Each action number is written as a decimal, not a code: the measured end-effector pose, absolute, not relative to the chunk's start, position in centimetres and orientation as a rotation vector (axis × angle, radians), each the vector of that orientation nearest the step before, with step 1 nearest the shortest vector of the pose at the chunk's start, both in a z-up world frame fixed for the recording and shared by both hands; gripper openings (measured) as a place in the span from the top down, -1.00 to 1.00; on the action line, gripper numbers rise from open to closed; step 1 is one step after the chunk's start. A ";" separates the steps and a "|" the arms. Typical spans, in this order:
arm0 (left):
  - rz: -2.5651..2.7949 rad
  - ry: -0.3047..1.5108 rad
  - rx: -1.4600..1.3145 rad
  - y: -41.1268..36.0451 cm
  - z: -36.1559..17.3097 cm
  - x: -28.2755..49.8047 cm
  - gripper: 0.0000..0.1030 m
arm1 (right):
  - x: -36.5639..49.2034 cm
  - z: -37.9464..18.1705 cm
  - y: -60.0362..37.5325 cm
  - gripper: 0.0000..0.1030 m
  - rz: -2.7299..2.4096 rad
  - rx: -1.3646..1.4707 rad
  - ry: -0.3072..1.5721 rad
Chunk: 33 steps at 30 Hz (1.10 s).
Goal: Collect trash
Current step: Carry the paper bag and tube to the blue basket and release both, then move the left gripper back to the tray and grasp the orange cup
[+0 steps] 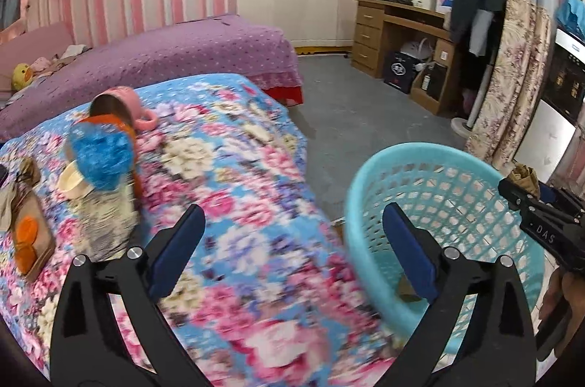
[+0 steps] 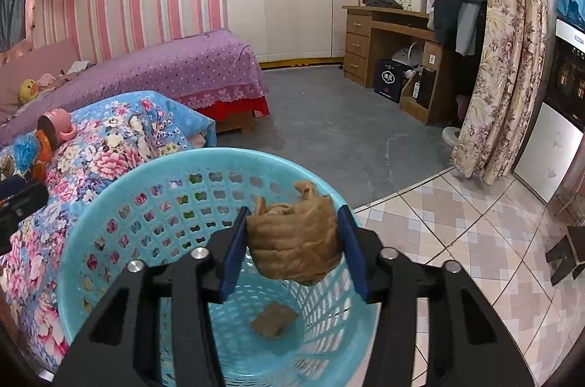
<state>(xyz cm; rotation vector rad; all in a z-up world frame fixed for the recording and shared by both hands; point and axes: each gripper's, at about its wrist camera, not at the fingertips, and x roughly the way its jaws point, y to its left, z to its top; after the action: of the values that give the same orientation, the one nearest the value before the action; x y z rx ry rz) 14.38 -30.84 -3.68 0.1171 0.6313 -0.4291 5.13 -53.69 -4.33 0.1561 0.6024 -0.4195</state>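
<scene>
My right gripper [image 2: 294, 222] hangs over the light blue plastic basket [image 2: 109, 193], its blue pads [image 2: 234, 248] pressed on a crumpled brown paper wad [image 2: 296, 240]. A flat brown scrap [image 2: 274, 317] lies on the basket's bottom. In the left wrist view, my left gripper [image 1: 294, 209] stands wide open with nothing between its fingers, above the edge of the floral bedcover [image 1: 237, 167] beside the basket [image 1: 369, 175]. On the cover at the left lie a brown packet with orange marks [image 1: 29, 237], a blue fluffy thing [image 1: 98, 160] and a tipped pink cup [image 1: 122, 103].
A purple bed [image 1: 164, 57] lies behind the floral one. A wooden desk [image 2: 387, 32] with boxes under it stands at the back right, a floral curtain [image 2: 493, 87] and a white appliance [image 2: 548, 153] at the right. Grey floor meets tiles [image 2: 457, 233] near the basket.
</scene>
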 end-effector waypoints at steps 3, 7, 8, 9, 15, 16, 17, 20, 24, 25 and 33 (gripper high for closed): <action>-0.407 0.643 0.103 -29.2 -3.9 14.8 -0.84 | 5.0 -3.8 -53.3 -0.46 -0.439 0.164 0.576; -0.381 0.638 0.097 -27.1 -3.5 14.9 -0.84 | 5.0 -3.0 -52.8 -0.74 -0.466 0.184 0.556; -0.372 0.634 0.096 -26.5 -3.3 14.9 -0.84 | 5.0 -2.7 -52.6 -0.82 -0.476 0.200 0.551; -0.364 0.630 0.093 -25.9 -3.0 14.9 -0.84 | 5.1 -2.5 -52.4 -0.83 -0.481 0.206 0.547; -0.307 0.606 0.077 -21.9 -1.3 14.9 -0.89 | 6.0 -0.7 -49.7 -0.91 -0.510 0.206 0.517; -0.292 0.602 0.078 -20.9 -1.0 15.0 -0.89 | 6.1 -0.4 -49.2 -0.91 -0.509 0.204 0.515; -0.281 0.601 0.079 -20.3 -0.7 15.0 -0.89 | 6.3 0.0 -48.4 -0.91 -0.506 0.199 0.513; -0.243 0.590 0.080 -18.0 0.0 14.9 -0.89 | 7.0 0.8 -46.5 -0.91 -0.492 0.192 0.496; -0.193 0.572 0.080 -14.7 0.3 14.8 -0.89 | 7.9 1.5 -43.9 -0.91 -0.450 0.176 0.475; -0.179 0.569 0.080 -13.9 0.3 14.8 -0.89 | 8.1 1.5 -43.3 -0.91 -0.440 0.171 0.475; -0.092 0.596 0.010 -8.3 -1.7 15.6 -0.89 | 10.9 0.6 -38.3 -0.91 -0.349 0.137 0.512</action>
<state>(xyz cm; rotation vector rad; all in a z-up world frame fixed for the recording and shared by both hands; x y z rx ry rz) 15.64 -8.26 -1.65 0.0103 0.5957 -0.0916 10.91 -38.29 0.59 0.1371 0.5121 -0.3487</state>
